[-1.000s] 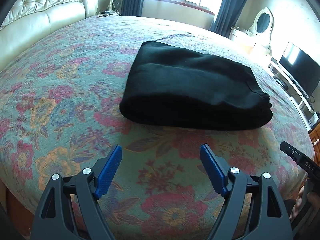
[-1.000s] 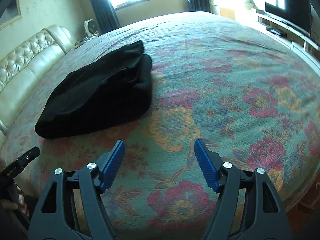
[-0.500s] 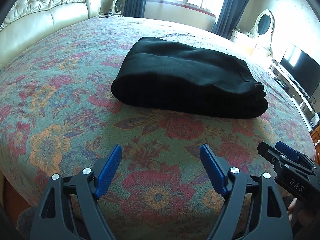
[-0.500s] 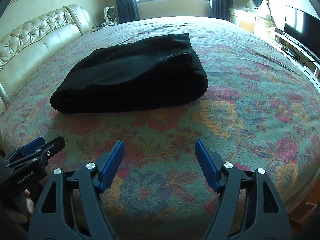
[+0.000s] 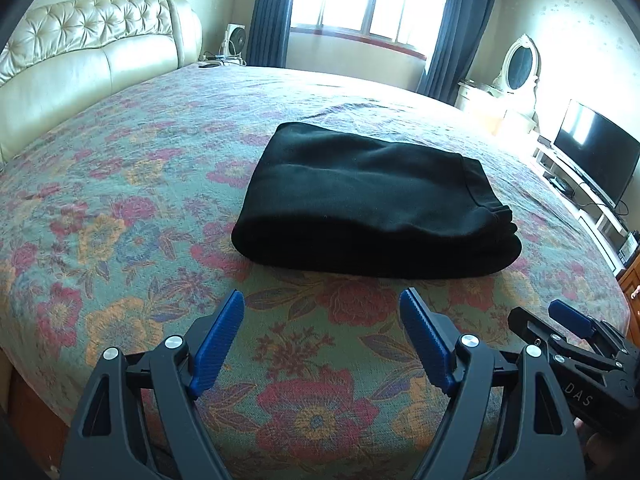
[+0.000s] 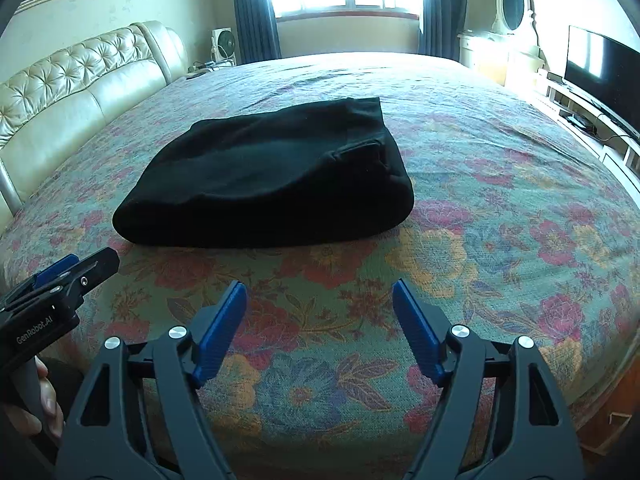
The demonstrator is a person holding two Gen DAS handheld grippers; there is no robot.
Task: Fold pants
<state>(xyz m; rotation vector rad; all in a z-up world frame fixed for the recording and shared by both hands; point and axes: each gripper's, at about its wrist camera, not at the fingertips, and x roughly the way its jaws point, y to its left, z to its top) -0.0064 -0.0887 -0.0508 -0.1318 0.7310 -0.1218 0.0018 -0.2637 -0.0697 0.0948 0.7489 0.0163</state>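
The black pants [image 5: 372, 204] lie folded into a thick rectangle on the floral bedspread [image 5: 120, 208], with the waistband layers at the right end. They also show in the right wrist view [image 6: 272, 176]. My left gripper [image 5: 322, 340] is open and empty, held above the bed's near edge, short of the pants. My right gripper [image 6: 316, 330] is open and empty, also short of the pants. Each gripper shows in the other's view: the right one at the left view's lower right [image 5: 560, 332], the left one at the right view's lower left [image 6: 76, 272].
A cream tufted headboard [image 5: 92, 60] runs along the left. A window with dark curtains [image 5: 360, 4] is at the far side. A dresser with an oval mirror [image 5: 516, 68] and a TV [image 5: 596, 152] stand to the right of the bed.
Both grippers have pulled back and tilted up from the bed, staying open. The right view has swung left so the pants are centred. The pants have not moved.
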